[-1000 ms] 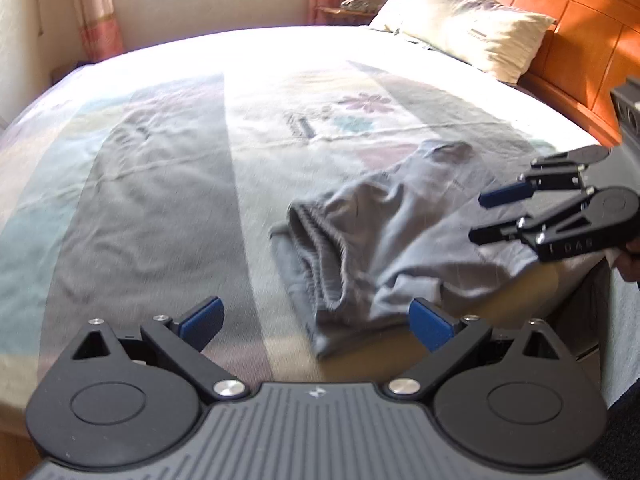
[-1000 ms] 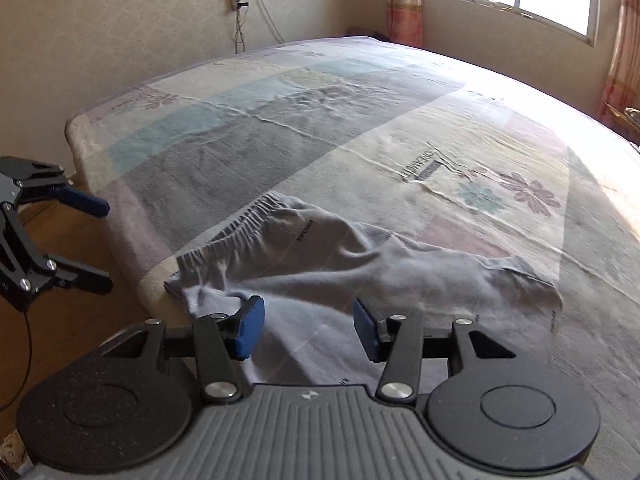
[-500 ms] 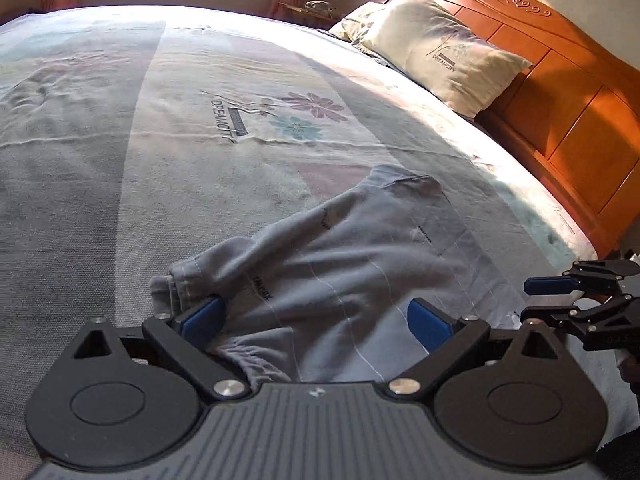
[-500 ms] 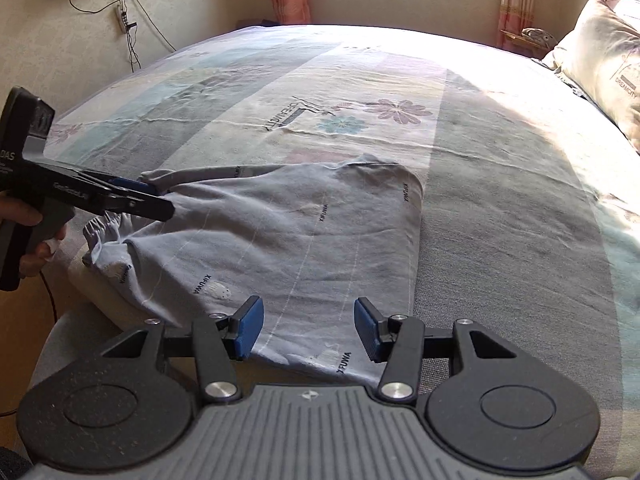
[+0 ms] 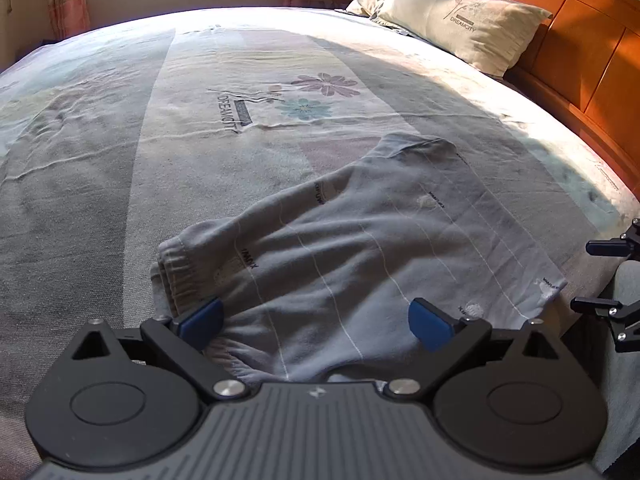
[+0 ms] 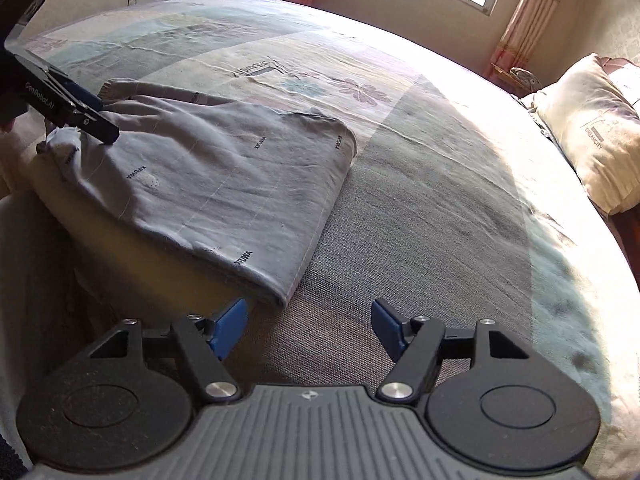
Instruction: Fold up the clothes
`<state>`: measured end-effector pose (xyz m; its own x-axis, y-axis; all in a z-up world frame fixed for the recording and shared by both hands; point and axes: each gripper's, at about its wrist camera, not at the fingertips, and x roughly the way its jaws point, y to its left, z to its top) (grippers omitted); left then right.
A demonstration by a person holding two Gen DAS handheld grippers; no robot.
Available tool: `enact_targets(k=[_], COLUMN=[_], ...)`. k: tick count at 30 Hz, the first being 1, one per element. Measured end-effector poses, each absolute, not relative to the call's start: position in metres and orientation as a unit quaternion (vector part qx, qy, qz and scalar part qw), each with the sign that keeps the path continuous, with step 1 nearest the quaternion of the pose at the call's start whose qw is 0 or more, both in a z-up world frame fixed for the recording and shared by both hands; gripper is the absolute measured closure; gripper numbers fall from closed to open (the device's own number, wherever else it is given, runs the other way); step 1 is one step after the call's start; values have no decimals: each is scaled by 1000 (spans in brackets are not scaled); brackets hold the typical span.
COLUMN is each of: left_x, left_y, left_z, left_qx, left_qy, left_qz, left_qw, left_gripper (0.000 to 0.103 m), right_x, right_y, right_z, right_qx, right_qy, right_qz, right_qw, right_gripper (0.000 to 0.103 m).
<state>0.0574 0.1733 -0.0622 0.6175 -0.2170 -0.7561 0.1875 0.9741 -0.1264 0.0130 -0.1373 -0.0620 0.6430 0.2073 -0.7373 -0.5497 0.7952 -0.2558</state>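
Two grippers, both w/ jaws spread, nothing held. Left gripper (image 5: 316, 320) sits low over waistband end of grey pants (image 5: 360, 248); right gripper (image 6: 308, 326) just off the folded corner. Pants lie near bed (image 5: 120, 160) edge. Judging: light, limp cotton, will sag, so pinch elastic waistband + hem corners.

Wide bed (image 5: 100, 200) under a patchwork sheet (image 6: 440, 208) of grey, cream and pale blue – flower print near the middle. Grey garment (image 5: 360, 248) lying folded at the near edge. Cream pillow (image 5: 460, 16) against the wooden headboard (image 5: 592, 72).
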Motion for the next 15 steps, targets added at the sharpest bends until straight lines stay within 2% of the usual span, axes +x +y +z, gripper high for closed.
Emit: enact_targets(k=[10, 15], left_x=[55, 49], left_y=[170, 170], left_z=[-57, -50], left_qx=[-20, 3], left_qy=[436, 420], left_qz=[-100, -103], left_qw=[894, 902], left_gripper=[4, 4], right_x=[8, 11], right_y=[-96, -114], right_z=[-89, -93], right_qx=[-416, -414], right_qy=[242, 249], right_qz=[199, 181], right_qw=[854, 856], right_gripper=[25, 15])
